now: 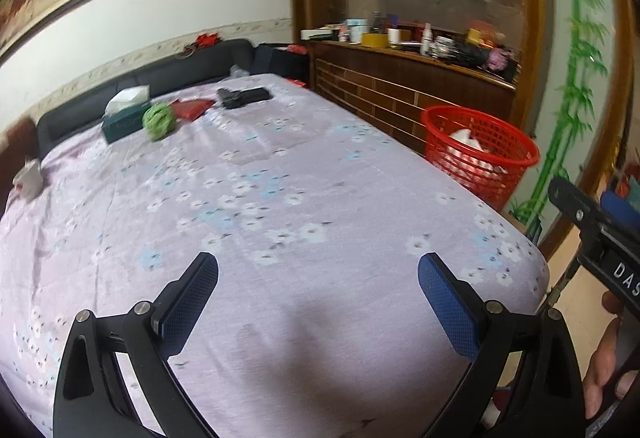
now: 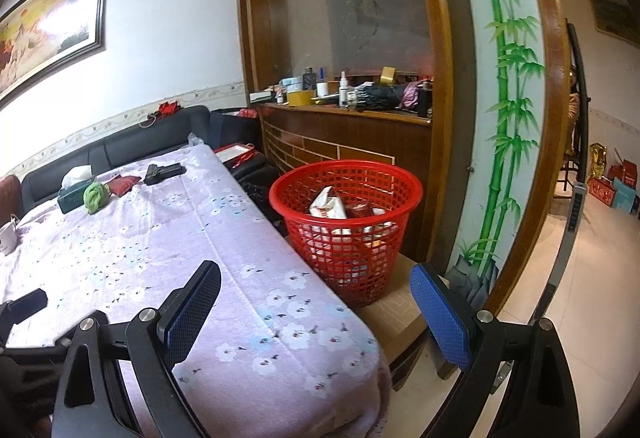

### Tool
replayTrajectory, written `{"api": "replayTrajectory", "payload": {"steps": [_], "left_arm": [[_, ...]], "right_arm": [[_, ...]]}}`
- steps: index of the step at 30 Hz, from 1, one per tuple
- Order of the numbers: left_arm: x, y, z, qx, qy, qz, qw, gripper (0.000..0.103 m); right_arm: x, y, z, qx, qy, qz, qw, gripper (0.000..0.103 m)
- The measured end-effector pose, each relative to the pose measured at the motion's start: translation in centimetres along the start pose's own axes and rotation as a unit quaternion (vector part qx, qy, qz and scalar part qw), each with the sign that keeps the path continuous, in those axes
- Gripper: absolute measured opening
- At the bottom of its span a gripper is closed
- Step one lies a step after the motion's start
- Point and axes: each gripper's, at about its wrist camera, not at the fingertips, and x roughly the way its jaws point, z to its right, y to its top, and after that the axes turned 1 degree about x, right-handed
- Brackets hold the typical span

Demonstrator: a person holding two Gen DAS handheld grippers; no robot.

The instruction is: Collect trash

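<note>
Hovering over the near end of the flowery bedsheet (image 1: 280,178), the left gripper (image 1: 318,302) is sitting with its blue pads spread wide and nothing between them. The right gripper (image 2: 316,314) is doing the same, gaping and empty, hanging over the bed's corner with bare floor (image 2: 584,278) opening up to its right. In the left wrist view the right tool is poking in at the edge, mostly cut off, with part of a hand (image 1: 608,366) showing.

Just ahead of the right claw, the red mesh basket (image 2: 346,180) is standing beside the bed on a low stand, touching the sheet's edge; white and red wrappers are lying inside, hard to identify.

Far ahead of the left claw, near the headboard, a green crumpled wad (image 1: 159,120) is sitting beside a tissue box (image 1: 124,118), a red pouch (image 1: 194,108) and some black object (image 1: 244,97) I can't make out. A white cup (image 1: 28,180) is getting clipped far left.
</note>
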Motion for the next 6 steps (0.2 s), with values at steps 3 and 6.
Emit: {"api": "replayTrajectory", "payload": {"steps": [3, 6], "left_arm": [[-0.9, 0.6, -4.0, -0.043, 0.025, 0.008, 0.9987, 0.100], [-2.1, 0.7, -8.7, -0.082, 0.062, 0.014, 0.9946, 0.100]], "right_arm": [[0.5, 0.5, -1.6, -0.014, 0.011, 0.000, 1.000, 0.098], [1.9, 1.2, -4.2, -0.029, 0.045, -0.024, 0.998, 0.100]]}}
